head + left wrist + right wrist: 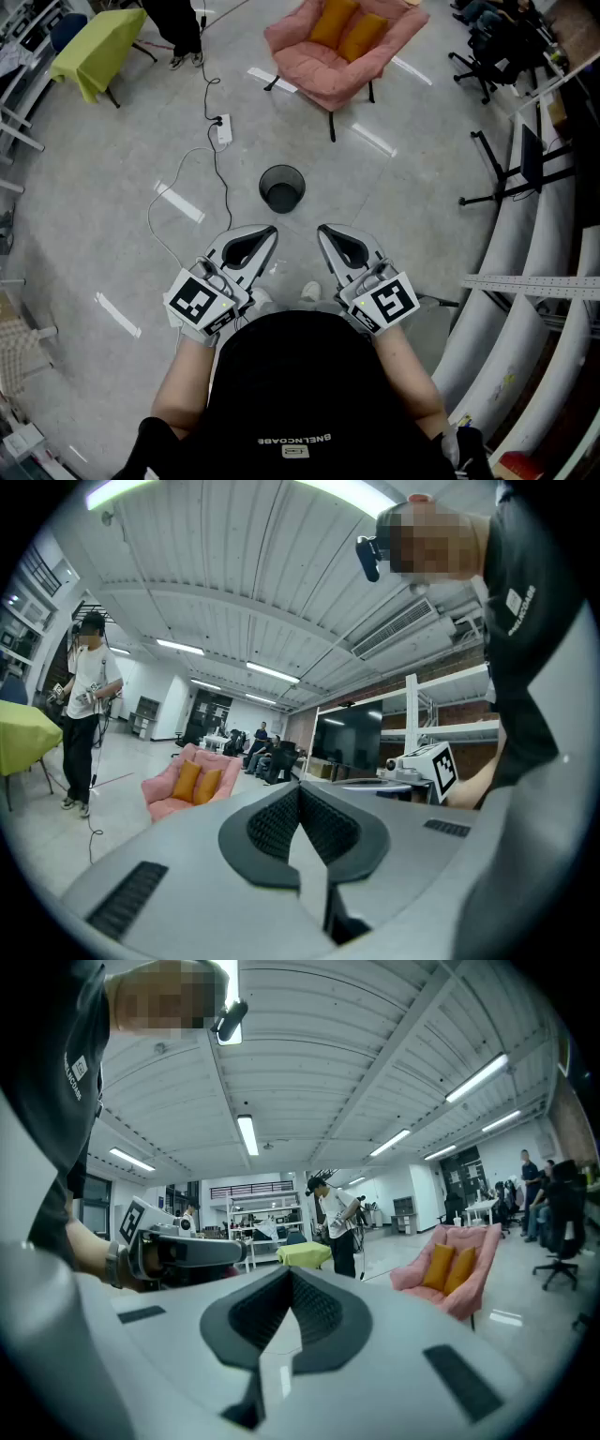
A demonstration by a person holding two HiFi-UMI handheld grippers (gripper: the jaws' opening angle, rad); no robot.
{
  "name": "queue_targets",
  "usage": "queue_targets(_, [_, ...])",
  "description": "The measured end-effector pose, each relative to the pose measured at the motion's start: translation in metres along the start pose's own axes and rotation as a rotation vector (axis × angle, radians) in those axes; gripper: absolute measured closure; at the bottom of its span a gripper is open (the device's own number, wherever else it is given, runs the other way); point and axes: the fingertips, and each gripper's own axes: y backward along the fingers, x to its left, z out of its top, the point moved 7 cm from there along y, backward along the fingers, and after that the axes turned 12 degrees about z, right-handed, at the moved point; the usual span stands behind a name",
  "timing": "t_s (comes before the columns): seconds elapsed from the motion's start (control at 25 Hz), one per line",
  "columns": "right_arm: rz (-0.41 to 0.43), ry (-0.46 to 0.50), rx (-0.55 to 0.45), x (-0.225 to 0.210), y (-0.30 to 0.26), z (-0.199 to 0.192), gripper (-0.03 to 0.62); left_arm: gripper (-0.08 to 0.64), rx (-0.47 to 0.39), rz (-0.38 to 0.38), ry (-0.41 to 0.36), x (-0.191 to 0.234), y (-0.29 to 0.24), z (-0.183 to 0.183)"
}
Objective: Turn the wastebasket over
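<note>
A black mesh wastebasket (282, 188) stands upright on the grey floor, its open mouth up. It is ahead of both grippers and between them. My left gripper (270, 232) is held level in front of the person's body, jaws shut with nothing between them. My right gripper (323, 231) sits beside it, also shut and empty. Both stop short of the wastebasket with bare floor between. In the left gripper view the closed left gripper (300, 787) points at the room, and the right gripper view shows the closed right gripper (289, 1271). The wastebasket is in neither gripper view.
A pink armchair (339, 47) with orange cushions stands beyond the wastebasket. A white power strip (224, 128) and its cables (208, 84) lie on the floor to the left. A yellow-green table (97, 47) is far left, white shelving (534, 281) on the right. A person (337, 1218) stands by the table.
</note>
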Motion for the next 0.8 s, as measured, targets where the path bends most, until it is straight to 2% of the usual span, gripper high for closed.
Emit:
queue_targets(0.2, [-0.006,-0.007,0.004,-0.010,0.017,-0.003,0.584,0.548,-0.010,-0.031,0.031,-0.013,-0.007,0.000])
queue_targets(0.32, [-0.003,-0.013,0.001,-0.016,0.028,-0.005,0.584,0.546,0.001,-0.019,0.039,-0.019,-0.011,-0.002])
queue_targets(0.56, [0.036,-0.025,-0.022,-0.034,0.047,-0.010,0.584,0.546,0.007,0.070,0.055,-0.025,-0.018,-0.012])
queue_targets(0.8, [0.071,-0.032,-0.002,-0.046,0.063,-0.021,0.583,0.546,0.035,0.158,0.058,-0.037,-0.015,-0.025])
